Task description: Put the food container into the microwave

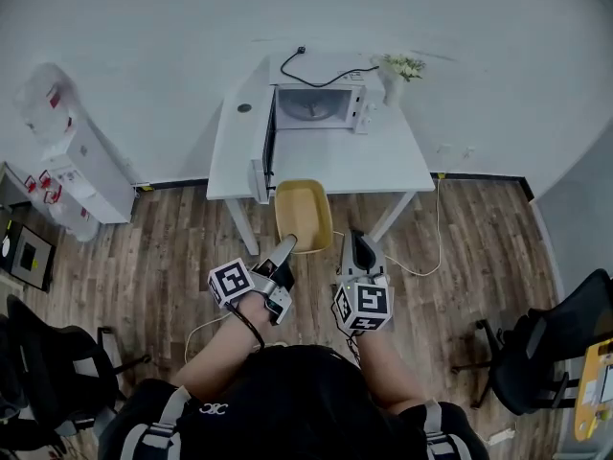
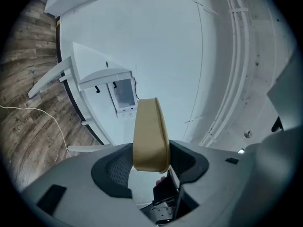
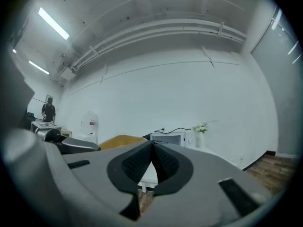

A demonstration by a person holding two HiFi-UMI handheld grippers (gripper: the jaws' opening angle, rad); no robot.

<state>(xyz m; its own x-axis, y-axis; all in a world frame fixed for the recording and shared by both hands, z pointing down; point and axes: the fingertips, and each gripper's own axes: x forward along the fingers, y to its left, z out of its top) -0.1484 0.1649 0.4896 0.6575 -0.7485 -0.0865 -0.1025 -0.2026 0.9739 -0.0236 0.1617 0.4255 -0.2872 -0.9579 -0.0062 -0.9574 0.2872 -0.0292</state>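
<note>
A tan, empty food container (image 1: 304,214) hangs in the air in front of the white table (image 1: 383,166), held by its near rim in my left gripper (image 1: 285,247), which is shut on it. In the left gripper view the container (image 2: 150,135) stands edge-on between the jaws. The white microwave (image 1: 316,106) sits at the back of the table with its door (image 1: 263,142) swung open to the left and a glass turntable inside. My right gripper (image 1: 361,249) hovers beside the container, shut and empty; its jaws meet at the tips (image 3: 152,144).
A vase of white flowers (image 1: 397,73) stands right of the microwave, and a black cable (image 1: 308,77) runs behind it. A water dispenser (image 1: 72,156) is at the left wall. Black chairs (image 1: 536,353) stand at both lower sides on the wooden floor.
</note>
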